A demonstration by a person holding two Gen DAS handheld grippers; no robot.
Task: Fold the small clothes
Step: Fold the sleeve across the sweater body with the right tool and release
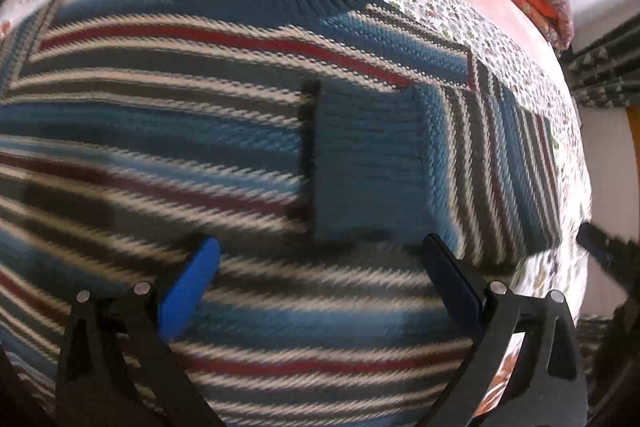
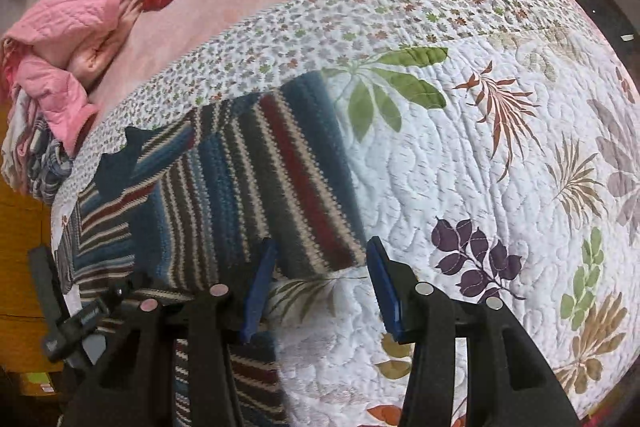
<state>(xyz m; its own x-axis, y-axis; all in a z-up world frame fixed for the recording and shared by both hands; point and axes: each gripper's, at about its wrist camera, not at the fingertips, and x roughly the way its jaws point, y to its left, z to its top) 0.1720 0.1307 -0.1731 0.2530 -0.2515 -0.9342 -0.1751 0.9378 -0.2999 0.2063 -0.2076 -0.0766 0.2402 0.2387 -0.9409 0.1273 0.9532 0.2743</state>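
The striped sweater (image 1: 200, 155) lies flat on the quilt (image 2: 460, 155). The left gripper (image 1: 320, 259) gapes wide above it, empty; the right gripper (image 2: 320, 263) gapes empty at its folded edge.

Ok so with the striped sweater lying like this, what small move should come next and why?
Probably lower the open right claw onto the unfolded striped sleeve lying out on the white floral quilt and pinch it. The other sleeve's blue ribbed cuff already lies across the striped knit sweater, under the open left claw.
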